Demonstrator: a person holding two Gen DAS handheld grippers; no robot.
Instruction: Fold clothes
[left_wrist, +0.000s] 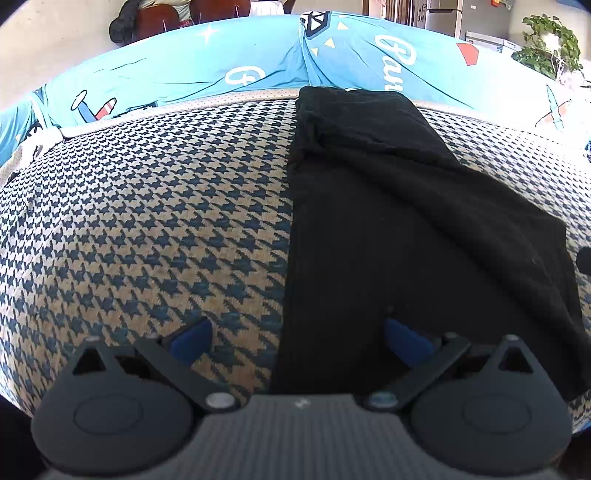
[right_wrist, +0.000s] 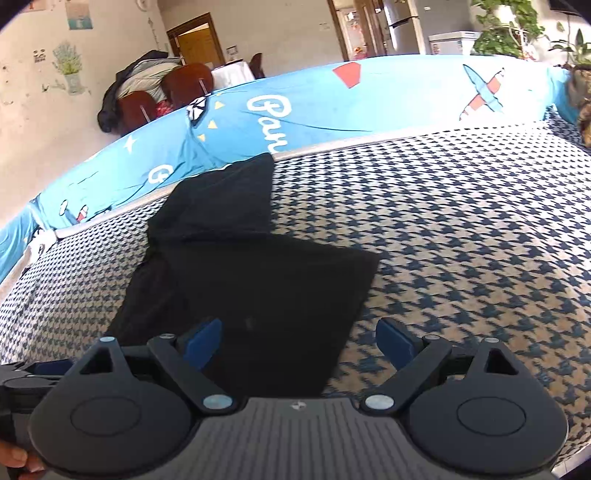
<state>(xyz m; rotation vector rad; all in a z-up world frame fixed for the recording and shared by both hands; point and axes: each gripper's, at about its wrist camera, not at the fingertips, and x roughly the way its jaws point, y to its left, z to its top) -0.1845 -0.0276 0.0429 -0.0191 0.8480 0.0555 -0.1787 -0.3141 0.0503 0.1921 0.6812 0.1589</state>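
Both hand-held grippers, left (left_wrist: 297, 338) and right (right_wrist: 299, 341), gape wide, empty; that black garment (left_wrist: 388, 229) looks soft and floppy, so pinch its near hem.

Matt black cloth garment (left_wrist: 388, 229), soft, faintly creased. Coarse woven houndstooth cover (left_wrist: 147, 221); smooth blue printed sheet (left_wrist: 166, 74). Matt black plastic on left gripper (left_wrist: 297, 338)

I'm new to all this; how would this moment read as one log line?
step: fold clothes | left tool: open, empty | right tool: open, empty | black garment: partly folded, flat on houndstooth cover
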